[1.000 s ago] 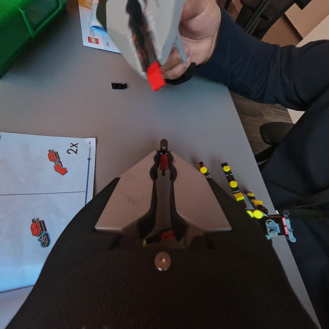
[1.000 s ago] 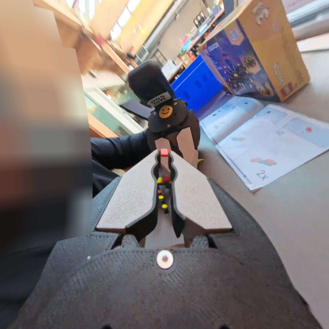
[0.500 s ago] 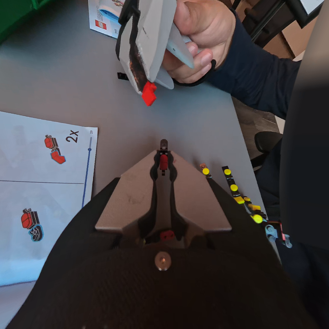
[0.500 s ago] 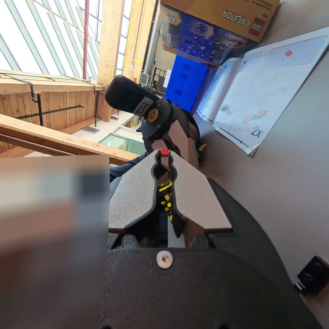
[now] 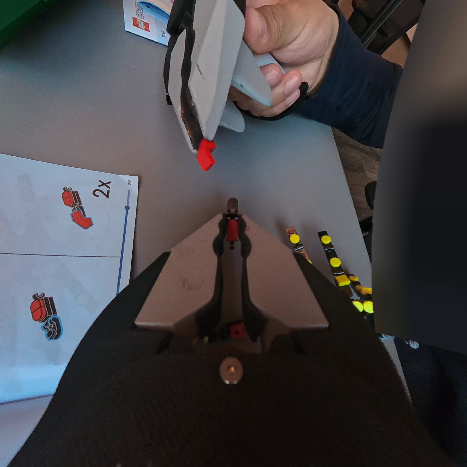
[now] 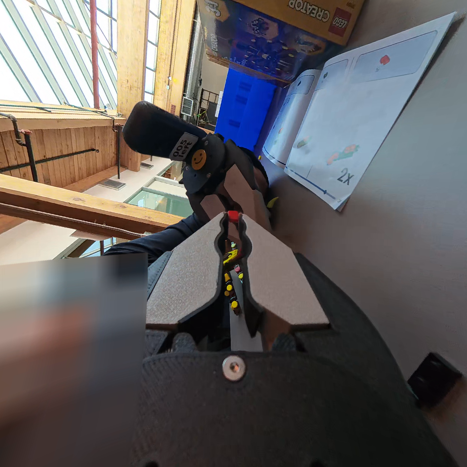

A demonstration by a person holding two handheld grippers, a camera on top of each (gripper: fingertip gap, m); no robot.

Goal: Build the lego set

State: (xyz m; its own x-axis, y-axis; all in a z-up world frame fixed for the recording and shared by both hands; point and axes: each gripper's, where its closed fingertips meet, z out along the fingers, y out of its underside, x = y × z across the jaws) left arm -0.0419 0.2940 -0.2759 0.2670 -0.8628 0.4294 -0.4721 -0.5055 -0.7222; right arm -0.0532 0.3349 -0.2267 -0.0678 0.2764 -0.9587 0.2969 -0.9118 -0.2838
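Note:
My left gripper (image 5: 232, 217) is shut on a small red and black lego sub-assembly (image 5: 232, 228) whose dark tip sticks out past the fingertips, held above the grey table (image 5: 88, 106). My right gripper (image 6: 233, 216) is shut on a red angled lego piece (image 6: 233, 216). In the left wrist view the right gripper (image 5: 202, 146) hangs above and ahead of my left gripper, with the red piece (image 5: 206, 155) pointing down toward it, a short gap apart. In the right wrist view the left gripper (image 6: 242, 202) stands just beyond the red piece.
An open instruction booklet (image 5: 50, 252) lies at the left. A partly built black and yellow lego model (image 5: 338, 273) lies by the table's right edge. A lego box (image 6: 278, 30) and blue bin (image 6: 245, 108) stand behind. A small black piece (image 6: 433, 379) lies on the table. A person's hand (image 5: 285, 50) holds the right gripper. Left tips to right tips: about 6 cm.
The right gripper has come down and closer to the left gripper with the red piece, and has rolled sideways. The left gripper has shifted slightly left over the table, its grip unchanged.

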